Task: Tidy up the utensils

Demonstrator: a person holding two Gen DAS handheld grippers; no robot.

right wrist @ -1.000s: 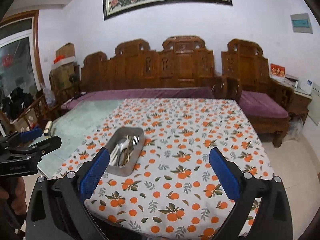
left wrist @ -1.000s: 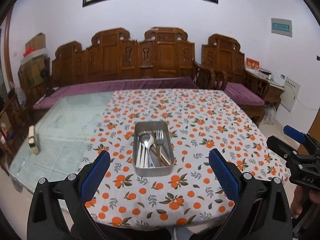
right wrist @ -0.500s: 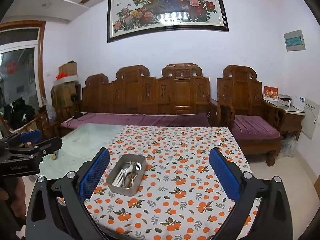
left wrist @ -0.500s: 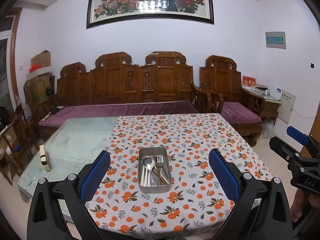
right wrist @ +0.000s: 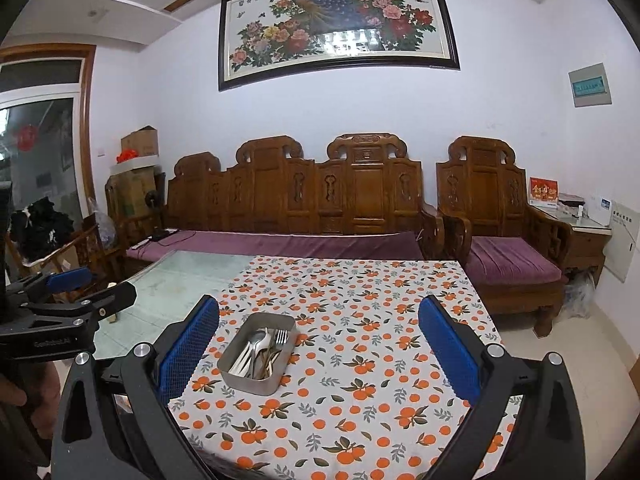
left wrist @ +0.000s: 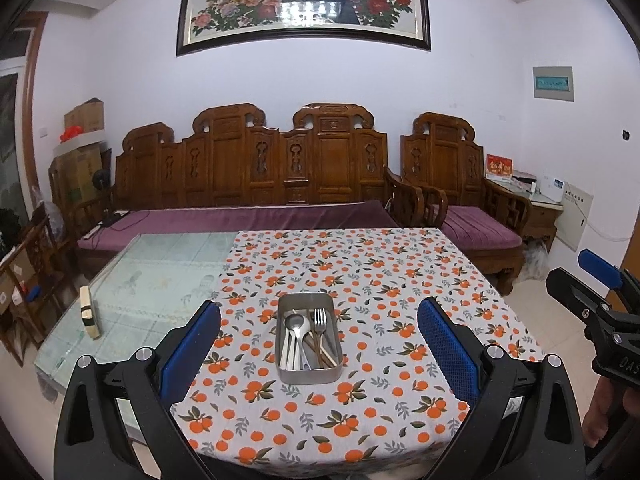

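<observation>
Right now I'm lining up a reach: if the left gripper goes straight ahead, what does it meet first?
Probably the metal tray of utensils, centred between the open left gripper; depth is unclear.

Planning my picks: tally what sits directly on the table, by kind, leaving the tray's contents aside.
Metal tray: 1
Patterned tablecloth: 1
Tan block on the bare glass: 1
Total: 3
</observation>
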